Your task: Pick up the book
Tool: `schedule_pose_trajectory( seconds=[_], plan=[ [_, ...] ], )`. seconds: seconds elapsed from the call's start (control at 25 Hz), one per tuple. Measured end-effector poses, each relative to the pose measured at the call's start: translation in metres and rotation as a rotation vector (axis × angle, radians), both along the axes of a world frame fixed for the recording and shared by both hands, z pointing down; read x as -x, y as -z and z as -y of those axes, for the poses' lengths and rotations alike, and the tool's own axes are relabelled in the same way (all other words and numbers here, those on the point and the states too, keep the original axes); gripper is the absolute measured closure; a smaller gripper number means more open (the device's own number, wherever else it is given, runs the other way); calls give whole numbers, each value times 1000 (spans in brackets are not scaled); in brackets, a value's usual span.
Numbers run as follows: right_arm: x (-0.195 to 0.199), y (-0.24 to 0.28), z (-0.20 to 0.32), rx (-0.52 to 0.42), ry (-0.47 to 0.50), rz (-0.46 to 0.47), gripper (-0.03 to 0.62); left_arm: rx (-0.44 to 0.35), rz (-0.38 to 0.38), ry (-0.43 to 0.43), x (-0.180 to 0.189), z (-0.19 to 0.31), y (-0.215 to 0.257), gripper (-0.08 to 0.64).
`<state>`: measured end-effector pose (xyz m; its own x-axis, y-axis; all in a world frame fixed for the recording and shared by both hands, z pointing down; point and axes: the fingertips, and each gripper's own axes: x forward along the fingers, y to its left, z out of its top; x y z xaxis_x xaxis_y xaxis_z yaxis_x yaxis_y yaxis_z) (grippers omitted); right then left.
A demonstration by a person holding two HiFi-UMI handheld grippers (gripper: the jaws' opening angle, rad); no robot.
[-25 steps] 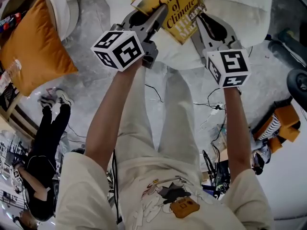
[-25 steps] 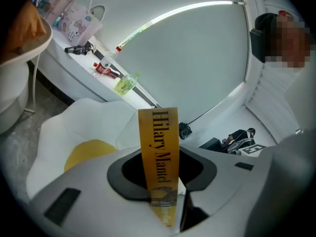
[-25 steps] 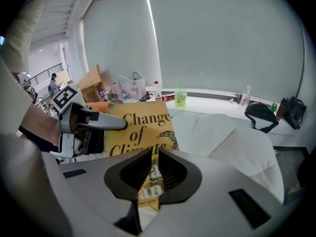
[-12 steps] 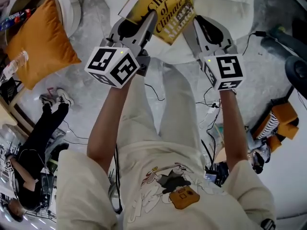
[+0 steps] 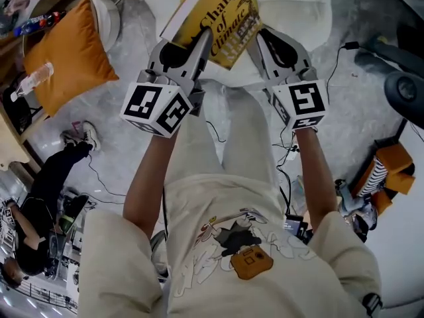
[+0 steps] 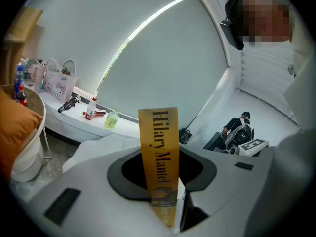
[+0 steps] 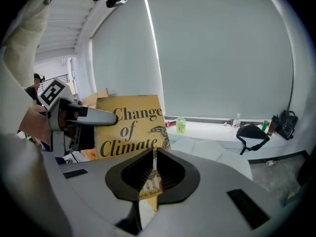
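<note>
Raised since a second ago, the yellow paperback book (image 5: 222, 18) now hangs clear above the white cushioned seat (image 5: 298, 12). The left gripper (image 5: 201, 40) clamps its spine; the right gripper (image 5: 255, 42) pinches the cover's lower edge. An orange cushion (image 5: 69, 55) in a white round chair (image 5: 106, 15) sits left; black cables (image 5: 283, 177) trail across the grey floor (image 5: 358, 91).
</note>
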<state>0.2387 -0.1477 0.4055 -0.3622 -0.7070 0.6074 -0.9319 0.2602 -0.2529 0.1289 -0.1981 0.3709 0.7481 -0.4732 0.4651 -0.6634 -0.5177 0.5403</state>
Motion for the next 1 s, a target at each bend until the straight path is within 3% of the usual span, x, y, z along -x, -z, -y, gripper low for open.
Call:
schedule_pose_trajectory(
  seconds=[1.0],
  plan=[
    [-8, 180, -68, -162, 16, 47, 546, -161, 23, 20, -13, -80, 178, 419]
  ],
)
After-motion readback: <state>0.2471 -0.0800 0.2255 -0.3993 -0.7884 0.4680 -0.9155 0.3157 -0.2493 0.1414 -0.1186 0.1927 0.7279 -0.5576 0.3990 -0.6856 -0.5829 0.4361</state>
